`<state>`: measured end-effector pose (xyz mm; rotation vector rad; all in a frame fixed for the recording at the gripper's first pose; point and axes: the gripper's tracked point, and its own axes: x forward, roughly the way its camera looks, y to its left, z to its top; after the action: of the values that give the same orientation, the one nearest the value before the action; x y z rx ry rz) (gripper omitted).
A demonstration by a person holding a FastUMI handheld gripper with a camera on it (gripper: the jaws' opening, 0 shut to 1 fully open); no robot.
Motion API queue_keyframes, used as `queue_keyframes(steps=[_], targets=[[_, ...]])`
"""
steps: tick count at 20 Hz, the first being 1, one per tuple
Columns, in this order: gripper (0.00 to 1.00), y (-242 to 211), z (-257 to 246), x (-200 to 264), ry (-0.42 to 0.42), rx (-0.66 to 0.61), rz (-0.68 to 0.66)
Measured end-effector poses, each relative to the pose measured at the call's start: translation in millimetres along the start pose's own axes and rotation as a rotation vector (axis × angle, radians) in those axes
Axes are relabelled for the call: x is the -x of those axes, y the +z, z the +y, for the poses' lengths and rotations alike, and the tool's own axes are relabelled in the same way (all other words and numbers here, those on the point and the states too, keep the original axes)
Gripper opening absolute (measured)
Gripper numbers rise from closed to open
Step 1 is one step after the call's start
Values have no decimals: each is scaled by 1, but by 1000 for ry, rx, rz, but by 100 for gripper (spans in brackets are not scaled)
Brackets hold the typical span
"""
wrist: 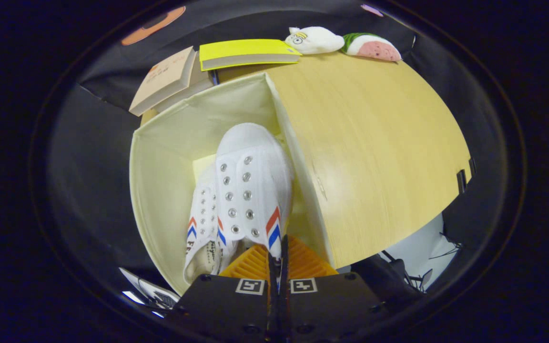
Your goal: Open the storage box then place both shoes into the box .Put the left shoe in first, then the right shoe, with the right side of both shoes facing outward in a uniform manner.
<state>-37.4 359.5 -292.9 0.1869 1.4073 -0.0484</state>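
Books: a tan book (162, 81) and a yellow-covered book (243, 53) lie on the table, far beyond the fingers and off to their left, past the box's far wall.
Storage box (160, 181): a cream fabric box, open at the top, straight ahead of the fingers; its right wall runs along the table edge.
Lower shoe (201, 224): a white canvas shoe with red and blue chevrons lies inside the box, just ahead and left of the fingers, mostly covered by the other shoe.
Upper shoe (250, 181): a second white shoe of the same kind, toe pointing away, lies over the first inside the box, directly ahead of the fingers.
Gripper (278, 257): its two fingers are pressed close with only a thin slit between them, pinching the heel edge of the upper shoe.
Table (374, 143): light wood top, right of the fingers and beyond.
Plush toys: a white one (313, 40) and a green-and-pink one (372, 46) sit side by side at the table's far edge, well beyond the fingers.
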Motion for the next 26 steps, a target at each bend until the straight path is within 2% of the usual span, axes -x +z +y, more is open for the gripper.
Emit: queue_keyframes(steps=[4,6,8,10,13,15,18,21,26], targets=[[6,-1,-1,-5,-31,40,12],[11,-2,-4,-10,-67,74,20],[17,-1,0,-16,-62,96,16],[32,0,5,-13,-56,133,6],[61,3,13,2,-39,199,-50],[74,10,16,16,-24,250,-123],[78,25,14,45,4,273,-249],[78,37,12,76,72,264,-349],[78,66,-18,131,74,320,-621]])
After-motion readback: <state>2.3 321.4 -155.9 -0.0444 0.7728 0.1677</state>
